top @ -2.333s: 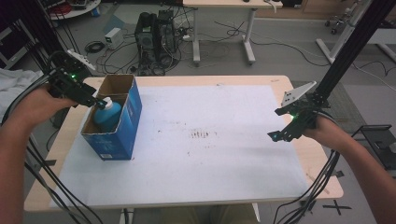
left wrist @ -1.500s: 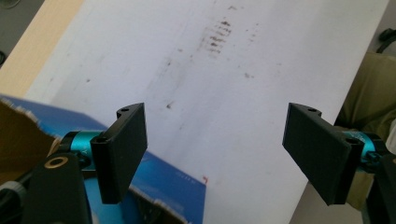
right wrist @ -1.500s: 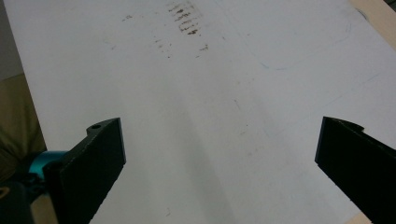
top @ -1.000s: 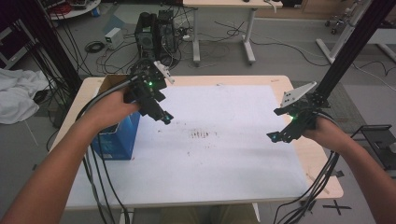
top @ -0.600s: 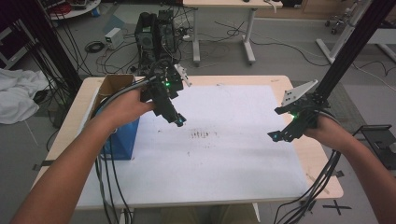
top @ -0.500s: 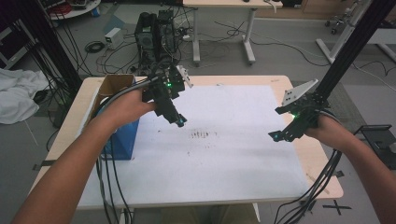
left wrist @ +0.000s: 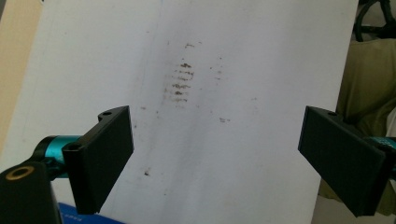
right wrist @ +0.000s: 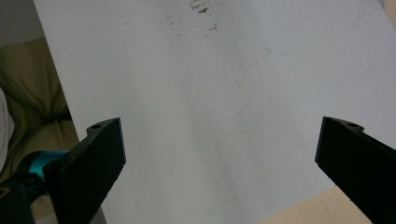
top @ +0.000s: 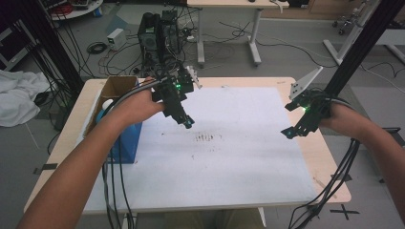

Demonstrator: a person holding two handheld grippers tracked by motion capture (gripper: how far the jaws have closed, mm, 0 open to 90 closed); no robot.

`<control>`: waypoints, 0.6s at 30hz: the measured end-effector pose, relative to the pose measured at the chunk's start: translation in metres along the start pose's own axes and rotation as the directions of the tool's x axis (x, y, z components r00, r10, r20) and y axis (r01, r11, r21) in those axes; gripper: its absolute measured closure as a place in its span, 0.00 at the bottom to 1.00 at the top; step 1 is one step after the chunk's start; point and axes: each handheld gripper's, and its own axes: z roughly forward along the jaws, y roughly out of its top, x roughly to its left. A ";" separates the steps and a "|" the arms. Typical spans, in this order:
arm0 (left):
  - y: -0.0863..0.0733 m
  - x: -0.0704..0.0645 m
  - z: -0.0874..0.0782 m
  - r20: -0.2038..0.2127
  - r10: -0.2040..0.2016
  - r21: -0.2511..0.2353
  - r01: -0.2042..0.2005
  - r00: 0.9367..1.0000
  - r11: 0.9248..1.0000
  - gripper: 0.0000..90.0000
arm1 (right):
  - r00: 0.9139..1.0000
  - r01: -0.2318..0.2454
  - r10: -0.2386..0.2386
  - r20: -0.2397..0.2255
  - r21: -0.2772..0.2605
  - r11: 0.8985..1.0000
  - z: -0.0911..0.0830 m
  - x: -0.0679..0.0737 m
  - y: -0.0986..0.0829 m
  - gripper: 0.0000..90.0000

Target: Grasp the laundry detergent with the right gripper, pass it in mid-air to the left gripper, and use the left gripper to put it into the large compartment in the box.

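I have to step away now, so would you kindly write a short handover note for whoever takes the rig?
Left gripper: open, holding nothing, above the white sheet near its dark smudges.
Right gripper: open, holding nothing, over the sheet's right edge.
The blue cardboard box stands open at the table's left side; a white and blue object, probably a bottle, sits inside it.
Done, as it looks: the object is in the box.
Left: nothing else lies on the sheet; possibly closing the box flaps.
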 end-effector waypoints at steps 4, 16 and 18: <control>0.003 0.002 0.003 0.010 0.012 0.019 -0.012 1.000 1.000 0.12 | 1.000 0.015 -0.015 0.005 0.042 0.999 -0.006 -0.006 0.009 0.01; 0.008 0.006 0.006 0.022 0.019 0.021 -0.019 1.000 1.000 0.12 | 0.999 0.031 -0.030 -0.013 0.040 0.999 0.001 -0.009 0.015 0.01; 0.008 0.006 0.006 0.019 0.018 0.027 -0.019 1.000 0.999 0.12 | 0.999 0.037 -0.036 -0.012 0.038 0.999 0.003 -0.010 0.016 0.01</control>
